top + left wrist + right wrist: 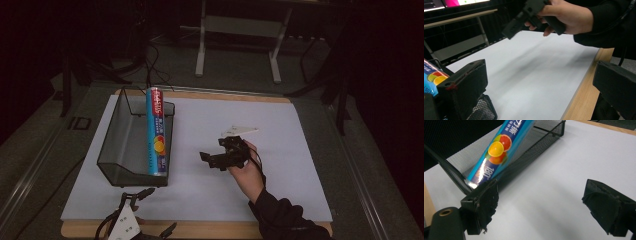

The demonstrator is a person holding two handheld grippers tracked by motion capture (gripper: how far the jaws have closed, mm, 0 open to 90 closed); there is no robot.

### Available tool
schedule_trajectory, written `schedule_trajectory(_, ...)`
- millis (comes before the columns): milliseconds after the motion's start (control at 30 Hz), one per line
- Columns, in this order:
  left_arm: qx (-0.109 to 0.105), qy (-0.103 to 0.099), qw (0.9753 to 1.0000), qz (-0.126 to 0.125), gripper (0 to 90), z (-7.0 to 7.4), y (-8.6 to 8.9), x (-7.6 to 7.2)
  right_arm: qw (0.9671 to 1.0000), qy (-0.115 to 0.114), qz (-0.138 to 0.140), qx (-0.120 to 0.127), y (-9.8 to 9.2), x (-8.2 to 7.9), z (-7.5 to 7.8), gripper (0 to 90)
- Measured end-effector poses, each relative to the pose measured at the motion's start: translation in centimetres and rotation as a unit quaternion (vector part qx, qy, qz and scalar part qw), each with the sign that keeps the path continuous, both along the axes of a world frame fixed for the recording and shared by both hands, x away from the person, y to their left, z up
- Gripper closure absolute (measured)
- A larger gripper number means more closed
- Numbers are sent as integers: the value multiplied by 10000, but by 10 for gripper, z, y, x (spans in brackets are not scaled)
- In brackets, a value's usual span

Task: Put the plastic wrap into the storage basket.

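High view: black mesh basket [112,150] standing on the left part of a white sheet [280,150] covering the wooden table [90,230]. Long blue roll with fruit print [156,132] lying along the basket's right wall, far end raised above the rim, near end down at the front corner. Right gripper [212,150] held in the person's right hand [245,170] over the sheet's middle, just right of the basket and apart from it, jaws spread wide, nothing between them, pointed toward the basket. Left gripper [162,212] resting at the near table edge, below the basket's front, jaws well apart and empty.

Left gripper view: two black jaws rising wide apart, nothing between. Corner of the mesh basket [484,110] and a strip of the blue roll [432,77] at lower left. Right hand with the right gripper [511,30] above the sheet [531,75], off the surface.

Right gripper view: jaws wide, empty, white sheet [544,195] between them. Blue roll [499,150] leaning in the basket [456,160], lower end at the near corner, just beyond the left-side jaw; contact with that jaw impossible to tell.
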State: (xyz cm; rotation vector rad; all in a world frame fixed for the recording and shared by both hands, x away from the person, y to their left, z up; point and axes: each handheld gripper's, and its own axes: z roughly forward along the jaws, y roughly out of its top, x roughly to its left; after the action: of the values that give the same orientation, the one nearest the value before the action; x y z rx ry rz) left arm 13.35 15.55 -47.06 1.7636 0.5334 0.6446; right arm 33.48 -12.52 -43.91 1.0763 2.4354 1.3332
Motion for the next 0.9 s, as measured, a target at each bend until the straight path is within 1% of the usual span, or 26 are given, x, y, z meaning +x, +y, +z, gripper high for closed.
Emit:
schedule_trajectory(33,1,3,10000,-5,5,0,0,0,10000,25,10,3,-3,-1,-1,120)
schedule_trajectory(100,3,0,10000,-3,5,0,0,-1,10000,-7,0,-54,-8,-4,-5,119)
schedule_trajectory(167,-4,2,10000,3,5,0,0,0,10000,52,24,-12,-14,-8,-8,119)
schedule_trajectory(233,-9,8,10000,-2,5,0,0,0,10000,16,6,-47,-19,-11,-11,119)
schedule_trajectory(267,-1,7,10000,0,5,0,0,0,10000,40,26,-57,-21,-13,-12,119)
schedule_trajectory(400,-4,2,10000,-12,5,0,0,-1,9999,17,2,-163,-32,-23,-18,119)
schedule_trajectory(567,12,0,10000,-18,5,0,-1,-1,10000,42,-25,-84,-47,-34,-23,119)
schedule_trajectory(633,11,-5,10000,-15,5,0,-1,0,9999,24,-61,-151,-53,-37,-24,119)
schedule_trajectory(667,12,-6,10000,-18,5,0,-1,0,9999,34,-59,-122,-55,-37,-25,119)
schedule_trajectory(833,16,-11,10000,-27,5,0,-1,-1,9997,78,-167,-153,-66,-44,-28,119)
schedule_trajectory(900,17,-15,10000,-25,5,0,-1,-1,9997,44,-212,-129,-68,-46,-29,119)
